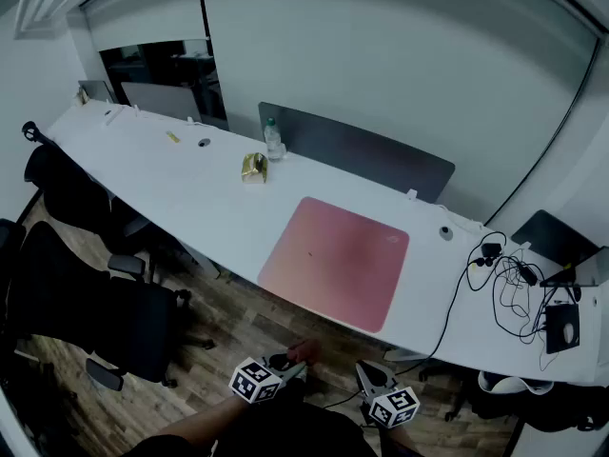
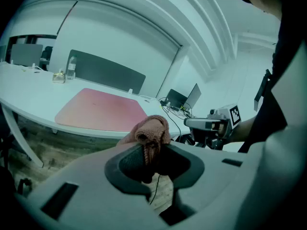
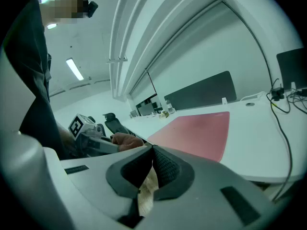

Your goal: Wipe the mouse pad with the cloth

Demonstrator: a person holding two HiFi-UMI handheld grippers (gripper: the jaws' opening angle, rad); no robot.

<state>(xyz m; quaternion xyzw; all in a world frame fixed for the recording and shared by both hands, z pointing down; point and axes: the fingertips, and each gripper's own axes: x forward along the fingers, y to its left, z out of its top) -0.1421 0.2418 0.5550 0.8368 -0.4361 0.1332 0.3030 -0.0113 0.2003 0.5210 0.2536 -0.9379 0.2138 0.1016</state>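
Note:
A pink mouse pad [image 1: 335,263] lies flat on the long white desk [image 1: 171,174], near its front edge. Both grippers hang below the desk edge, over the wooden floor and short of the pad. My left gripper [image 1: 288,366] is shut on a bunched reddish-brown cloth [image 1: 304,351]; in the left gripper view the cloth [image 2: 149,130] bulges above the jaws [image 2: 146,158], with the pad [image 2: 100,110] ahead. My right gripper [image 1: 369,377] is shut with nothing held. In the right gripper view its pads [image 3: 163,166] meet, with the pad [image 3: 196,131] beyond and the left gripper's cloth [image 3: 125,141] to the left.
A water bottle [image 1: 274,141] and a small gold object [image 1: 253,168] stand behind the pad by a grey divider panel [image 1: 366,155]. Tangled cables [image 1: 514,284], a mouse [image 1: 568,332] and a laptop [image 1: 561,241] crowd the desk's right end. Black chairs [image 1: 105,303] stand at the left.

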